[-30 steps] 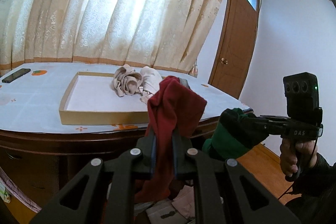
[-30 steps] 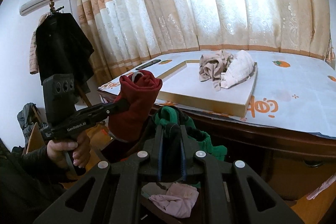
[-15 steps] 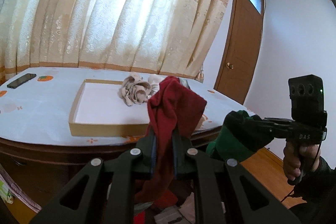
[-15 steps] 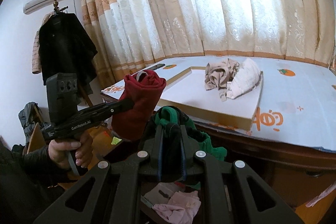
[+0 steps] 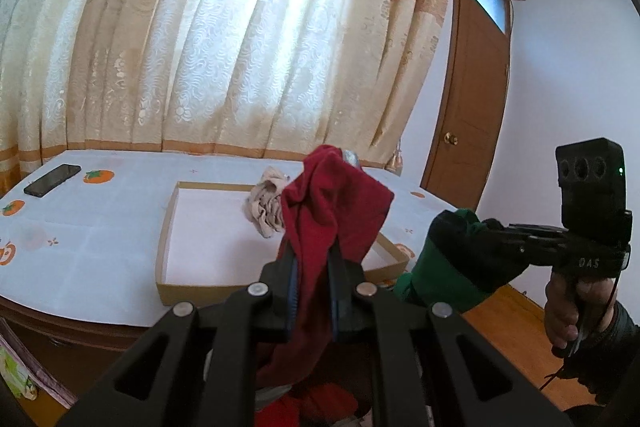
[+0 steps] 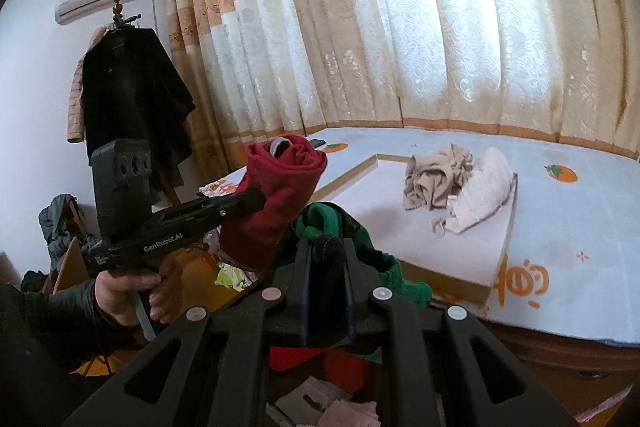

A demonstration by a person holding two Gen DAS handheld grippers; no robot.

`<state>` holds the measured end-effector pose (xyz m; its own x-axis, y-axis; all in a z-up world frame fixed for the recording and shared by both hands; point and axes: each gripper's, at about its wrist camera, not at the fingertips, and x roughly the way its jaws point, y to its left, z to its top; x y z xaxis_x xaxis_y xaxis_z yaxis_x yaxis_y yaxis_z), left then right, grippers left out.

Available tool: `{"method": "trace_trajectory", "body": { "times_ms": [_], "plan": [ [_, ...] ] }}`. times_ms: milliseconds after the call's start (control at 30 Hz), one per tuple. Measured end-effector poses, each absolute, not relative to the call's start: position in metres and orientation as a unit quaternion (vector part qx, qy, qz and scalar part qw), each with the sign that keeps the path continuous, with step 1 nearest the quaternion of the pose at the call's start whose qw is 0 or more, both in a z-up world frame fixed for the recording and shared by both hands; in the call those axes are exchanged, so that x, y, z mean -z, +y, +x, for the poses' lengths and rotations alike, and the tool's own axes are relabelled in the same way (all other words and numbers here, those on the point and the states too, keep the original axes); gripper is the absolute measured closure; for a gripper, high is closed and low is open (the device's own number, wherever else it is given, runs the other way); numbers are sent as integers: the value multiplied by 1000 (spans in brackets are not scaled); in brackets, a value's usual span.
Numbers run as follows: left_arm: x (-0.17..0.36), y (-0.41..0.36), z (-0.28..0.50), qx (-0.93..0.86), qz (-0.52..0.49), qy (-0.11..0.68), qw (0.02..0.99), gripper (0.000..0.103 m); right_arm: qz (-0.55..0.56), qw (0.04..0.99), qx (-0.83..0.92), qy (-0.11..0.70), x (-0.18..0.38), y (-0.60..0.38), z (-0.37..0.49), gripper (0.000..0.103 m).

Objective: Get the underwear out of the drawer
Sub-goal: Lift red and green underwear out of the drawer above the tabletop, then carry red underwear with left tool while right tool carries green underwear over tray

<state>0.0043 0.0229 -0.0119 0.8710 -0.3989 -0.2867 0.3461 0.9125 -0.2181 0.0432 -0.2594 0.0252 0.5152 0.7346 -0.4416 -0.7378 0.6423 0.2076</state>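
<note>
My left gripper [image 5: 314, 259] is shut on a dark red pair of underwear [image 5: 336, 203], which drapes over its fingers and hangs down between them. From the right wrist view the same red bundle [image 6: 280, 195] sits at that gripper's tip, held up beside the table edge. My right gripper [image 6: 326, 251] is shut on green underwear [image 6: 320, 219], bunched over its fingertips. Both garments hang in the air in front of the table. Below, the open drawer shows red cloth [image 6: 320, 359] and pale pink cloth [image 6: 348, 415].
A shallow cardboard tray [image 5: 168, 227] lies on the white tablecloth, with beige [image 6: 436, 183] and white [image 6: 484, 191] garments in its far part. A phone [image 5: 52, 179] lies far left. A brown door [image 5: 476, 107] stands right, a coat stand [image 6: 132, 95] left.
Both grippers have risen and moved in over the table edge, each keeping its garment. The tabletop and tray now sit lower in both views.
</note>
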Motion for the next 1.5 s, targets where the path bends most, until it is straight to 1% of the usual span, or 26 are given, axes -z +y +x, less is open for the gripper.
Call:
{"method": "trace_trajectory", "body": {
  "times_ms": [767,1500],
  "plan": [
    [1,44,27,164,-87,159,970,94,-19,864,-444,236,-47,-222,63,88],
    [-4,57,67,130,-84,181,971,94,-36,861,-444,244,-61,-186,101,88]
  ]
}}
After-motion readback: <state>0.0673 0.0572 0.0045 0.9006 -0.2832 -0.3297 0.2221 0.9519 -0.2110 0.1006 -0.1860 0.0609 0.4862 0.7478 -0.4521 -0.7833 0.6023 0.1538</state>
